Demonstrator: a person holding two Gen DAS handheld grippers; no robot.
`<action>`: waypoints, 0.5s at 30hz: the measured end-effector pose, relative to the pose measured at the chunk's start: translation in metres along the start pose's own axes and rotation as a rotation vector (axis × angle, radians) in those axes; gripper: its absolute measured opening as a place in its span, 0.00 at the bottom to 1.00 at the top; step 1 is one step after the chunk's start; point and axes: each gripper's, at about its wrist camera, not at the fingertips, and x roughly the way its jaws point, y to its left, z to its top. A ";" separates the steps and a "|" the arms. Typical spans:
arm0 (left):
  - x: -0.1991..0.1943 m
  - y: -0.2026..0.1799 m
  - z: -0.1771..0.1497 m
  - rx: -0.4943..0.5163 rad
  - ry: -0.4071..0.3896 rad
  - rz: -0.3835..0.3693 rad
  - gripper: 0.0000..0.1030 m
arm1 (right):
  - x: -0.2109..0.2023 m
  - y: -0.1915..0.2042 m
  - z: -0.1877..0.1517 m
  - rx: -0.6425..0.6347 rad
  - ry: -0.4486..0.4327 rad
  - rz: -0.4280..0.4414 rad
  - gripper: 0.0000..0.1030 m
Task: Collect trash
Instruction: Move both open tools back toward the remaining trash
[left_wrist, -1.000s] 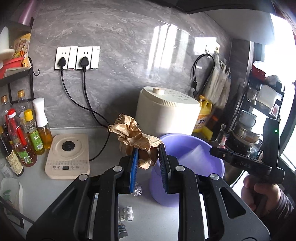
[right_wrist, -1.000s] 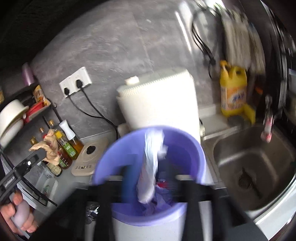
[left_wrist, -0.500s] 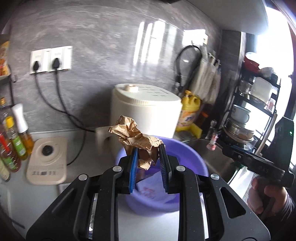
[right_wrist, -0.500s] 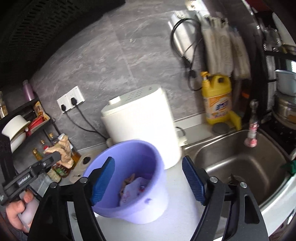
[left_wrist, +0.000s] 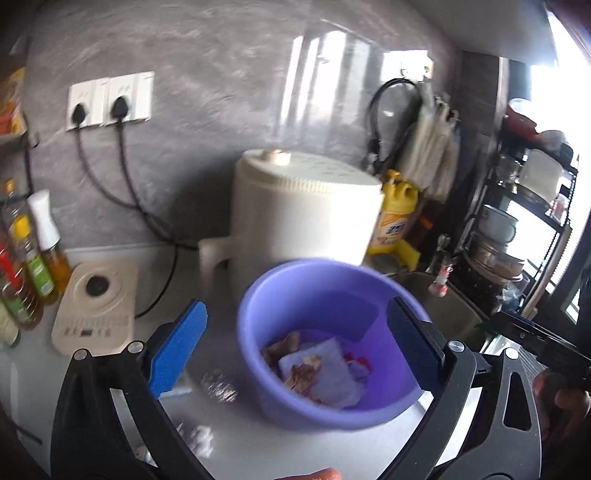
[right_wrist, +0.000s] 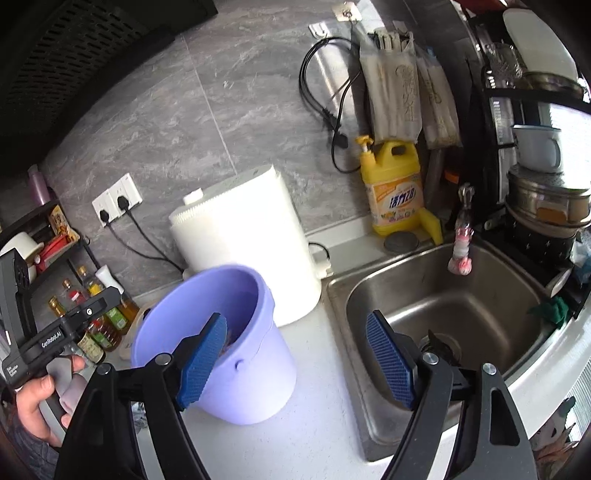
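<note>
Two views of one kitchen corner: white counter (right_wrist: 325, 435), grey marbled wall tiles (right_wrist: 192, 122), steel sink (right_wrist: 436, 306) set into the counter on the right. White round appliance (right_wrist: 247, 236) against the wall, yellow detergent jug (right_wrist: 395, 192) beside it at the sink's back edge, label in blue Chinese characters, not legible enough to quote. Double wall socket (left_wrist: 110, 99) with two black plugs, cords trailing down to the counter. Beige hob (left_wrist: 96, 310) and oil bottles (left_wrist: 33, 254) further left; dish rack (right_wrist: 535, 177) with pots at far right. "CenRobot.AI" printed on the side of the left gripper's body in the right view. Purple bin (left_wrist: 332, 339) upright on the counter in front of the appliance, mouth up, long axis vertical, just left of the sink. Inside it, crumpled brown paper (left_wrist: 299, 369) lying on a pale tissue (left_wrist: 325, 365), with a red scrap beside. Left gripper (left_wrist: 295, 347) above the bin's mouth, jaws opening wide, nothing between the pads. Right gripper (right_wrist: 295, 365) over the counter between bin and sink, jaws opening too, empty. More small scraps (left_wrist: 203, 439) on the counter left of the bin, blurred.
</note>
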 end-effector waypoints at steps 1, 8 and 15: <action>-0.003 0.005 -0.003 -0.001 0.001 0.015 0.94 | 0.001 0.001 -0.004 0.002 0.006 0.004 0.83; -0.030 0.035 -0.027 -0.030 0.027 0.121 0.94 | 0.011 0.011 -0.031 0.000 0.025 0.025 0.93; -0.057 0.074 -0.065 -0.102 0.065 0.221 0.94 | 0.032 0.045 -0.074 -0.035 0.115 0.122 0.93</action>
